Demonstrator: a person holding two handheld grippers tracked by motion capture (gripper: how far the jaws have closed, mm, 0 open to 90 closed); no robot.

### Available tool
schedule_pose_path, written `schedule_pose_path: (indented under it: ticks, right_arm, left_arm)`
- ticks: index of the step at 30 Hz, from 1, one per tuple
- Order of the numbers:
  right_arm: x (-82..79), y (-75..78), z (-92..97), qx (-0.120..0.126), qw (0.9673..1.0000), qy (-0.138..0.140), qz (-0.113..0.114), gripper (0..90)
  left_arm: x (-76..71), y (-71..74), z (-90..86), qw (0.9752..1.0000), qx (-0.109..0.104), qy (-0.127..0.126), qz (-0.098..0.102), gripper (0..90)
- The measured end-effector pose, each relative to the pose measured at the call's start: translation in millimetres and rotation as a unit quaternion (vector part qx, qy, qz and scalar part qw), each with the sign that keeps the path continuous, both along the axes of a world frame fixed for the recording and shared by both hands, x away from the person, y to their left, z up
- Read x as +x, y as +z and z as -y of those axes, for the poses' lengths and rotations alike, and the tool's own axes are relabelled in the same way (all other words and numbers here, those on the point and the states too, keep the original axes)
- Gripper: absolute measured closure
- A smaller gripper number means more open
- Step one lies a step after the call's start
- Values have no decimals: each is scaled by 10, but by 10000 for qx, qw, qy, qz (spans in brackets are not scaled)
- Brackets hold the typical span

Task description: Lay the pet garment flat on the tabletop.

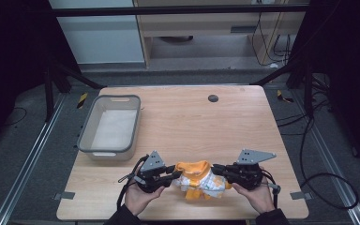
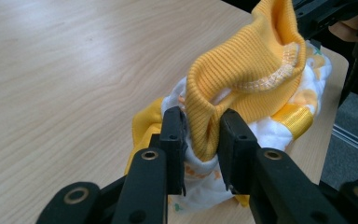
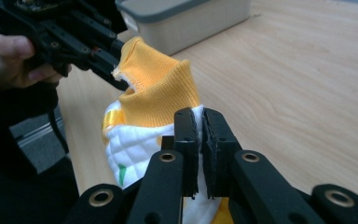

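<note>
Grey bin (image 1: 109,125) on left of wooden table (image 1: 192,117); small dark disc (image 1: 213,98) near far edge.

No words, brand names or numbers can be read anywhere. The white fabric of the garment (image 2: 200,179) carries small orange and green printed marks; they may be a pattern and not lettering, too blurred to tell. The grey bin (image 1: 108,125) bears no legible label.

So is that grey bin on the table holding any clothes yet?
No, the grey bin at the table's left shows a bare pale floor in the high view, while the yellow and white garment lies near the front edge.
</note>
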State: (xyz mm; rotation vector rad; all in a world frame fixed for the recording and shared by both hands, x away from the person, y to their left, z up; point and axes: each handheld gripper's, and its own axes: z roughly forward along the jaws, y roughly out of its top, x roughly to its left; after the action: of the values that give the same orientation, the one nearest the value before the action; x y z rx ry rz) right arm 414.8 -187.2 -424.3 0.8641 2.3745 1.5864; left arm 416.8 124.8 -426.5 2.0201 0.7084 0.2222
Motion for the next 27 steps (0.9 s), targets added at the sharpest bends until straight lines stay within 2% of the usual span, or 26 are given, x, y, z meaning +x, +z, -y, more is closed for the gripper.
schedule_pose_path:
  ticks: [2, 6, 10, 14, 17, 19, 20, 21, 23, 24, 25, 26, 27]
  right_arm:
    - [23, 48, -23, 4, 9999, -136, 101, 855]
    - [60, 93, -45, -27, 9995, -285, 159, 855]
    - [143, 176, -60, 11, 9986, -468, 244, 855]
    - [199, 240, -80, 34, 9977, -583, 340, 855]
    - [283, 305, -135, 2, 9950, -841, 534, 854]
    - [312, 315, -146, 16, 9942, -911, 563, 854]
    - [390, 329, -159, 96, 9925, -1065, 597, 854]
    - [390, 329, -159, 96, 9925, -1065, 597, 854]
    - [518, 343, -177, 194, 9897, -1264, 643, 852]
    - [579, 342, -188, 212, 9884, -1342, 680, 852]
    - [664, 333, -209, 218, 9868, -1443, 695, 851]
    - [664, 333, -209, 218, 9868, -1443, 695, 851]
    - [827, 281, -247, 180, 9836, -1643, 727, 851]
  left_arm:
    - [10, 41, 2, 10000, 3, 33, 36, 733]
    - [26, 108, 4, 9999, 10, 53, 141, 734]
    - [116, 255, -28, 9994, -106, 172, 263, 733]
    - [179, 301, -31, 9991, -134, 267, 305, 733]
    - [284, 350, -17, 9983, -160, 435, 367, 734]
    - [314, 367, -17, 9979, -170, 490, 376, 734]
    - [357, 390, -21, 9975, -212, 551, 397, 734]
    - [387, 403, -21, 9971, -231, 595, 411, 734]
    - [522, 448, 4, 9957, -265, 778, 434, 733]
    - [522, 448, 4, 9957, -265, 778, 434, 734]
    - [641, 454, 51, 9937, -185, 974, 531, 734]
    - [641, 454, 51, 9937, -185, 974, 531, 733]
    - [703, 444, 79, 9926, -114, 1052, 592, 733]
